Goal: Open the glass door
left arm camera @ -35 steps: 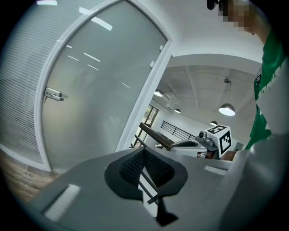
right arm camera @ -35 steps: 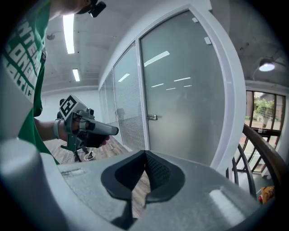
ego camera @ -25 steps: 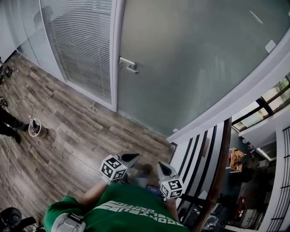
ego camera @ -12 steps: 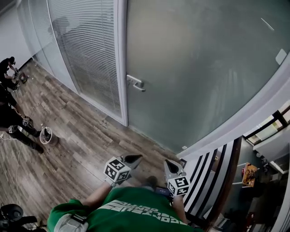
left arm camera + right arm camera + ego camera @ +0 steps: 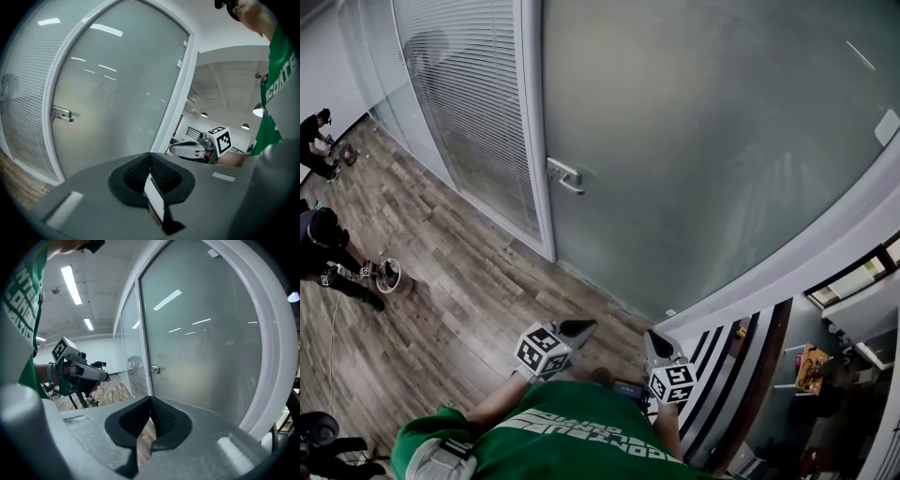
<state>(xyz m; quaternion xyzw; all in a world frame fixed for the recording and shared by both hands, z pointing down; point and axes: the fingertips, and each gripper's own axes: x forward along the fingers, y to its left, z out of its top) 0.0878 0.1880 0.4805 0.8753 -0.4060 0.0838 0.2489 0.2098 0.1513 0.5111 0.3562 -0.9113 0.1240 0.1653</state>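
A person in a green printed shirt [image 5: 572, 436] holds two grey grippers close in front of the body. The left gripper [image 5: 584, 325] and the right gripper [image 5: 650, 336] both have their jaws pressed together on nothing. Grey-brown wood-plank floor [image 5: 478, 281] lies between them and the tall frosted glass door [image 5: 703, 141], which stands closed in its white frame [image 5: 532, 141]. Its silver lever handle [image 5: 565, 175], at the door's left edge, is well apart from either gripper and untouched. The task looks barely begun: reaching the handle, pressing it and swinging the door all remain.
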